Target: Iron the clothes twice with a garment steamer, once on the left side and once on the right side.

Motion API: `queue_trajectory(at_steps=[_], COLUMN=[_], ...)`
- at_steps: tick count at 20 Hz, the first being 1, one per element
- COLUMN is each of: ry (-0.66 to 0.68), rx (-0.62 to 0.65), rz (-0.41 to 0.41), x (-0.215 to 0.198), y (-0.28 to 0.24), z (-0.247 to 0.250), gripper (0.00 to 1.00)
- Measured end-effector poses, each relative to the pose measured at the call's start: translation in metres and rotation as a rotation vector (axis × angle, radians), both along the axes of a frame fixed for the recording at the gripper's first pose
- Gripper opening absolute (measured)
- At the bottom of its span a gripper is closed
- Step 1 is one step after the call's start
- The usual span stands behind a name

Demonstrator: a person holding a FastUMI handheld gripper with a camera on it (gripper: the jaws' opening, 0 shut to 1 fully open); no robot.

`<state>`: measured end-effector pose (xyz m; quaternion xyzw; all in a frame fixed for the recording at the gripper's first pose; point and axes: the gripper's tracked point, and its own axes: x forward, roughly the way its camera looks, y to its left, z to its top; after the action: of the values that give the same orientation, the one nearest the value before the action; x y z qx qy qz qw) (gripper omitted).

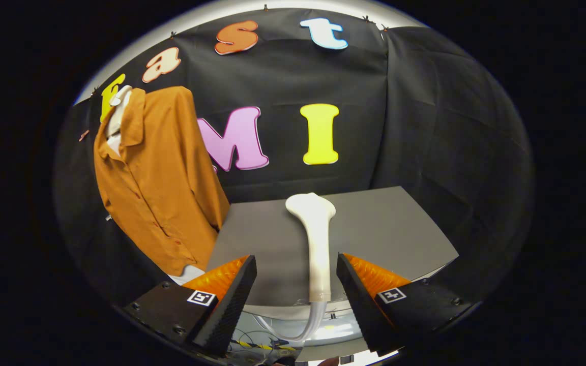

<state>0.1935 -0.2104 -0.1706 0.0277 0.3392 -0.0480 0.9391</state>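
Observation:
A white garment steamer (316, 239) lies on the grey table (384, 229), its head pointing away from me and its hose (308, 323) curling off the near table edge. My gripper (297, 284) is open, its fingers standing on either side of the steamer's handle without touching it. An orange-brown button shirt (158, 178) hangs on a white mannequin torso (119, 114) to the left of the table, beyond the left finger.
Black cloth walls close in the booth behind and to the right of the table. Below the near table edge there are cables and a pale floor (323, 333).

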Motion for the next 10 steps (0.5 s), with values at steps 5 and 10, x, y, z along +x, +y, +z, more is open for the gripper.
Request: queue_trajectory(at_steps=[5,10], ry=[0.158,0.273], rx=[0.021,0.050], rz=[-0.021,-0.037], x=[0.031,0.045], y=[-0.024,-0.032], z=[-0.065,-0.110], gripper=[1.00,0.91])
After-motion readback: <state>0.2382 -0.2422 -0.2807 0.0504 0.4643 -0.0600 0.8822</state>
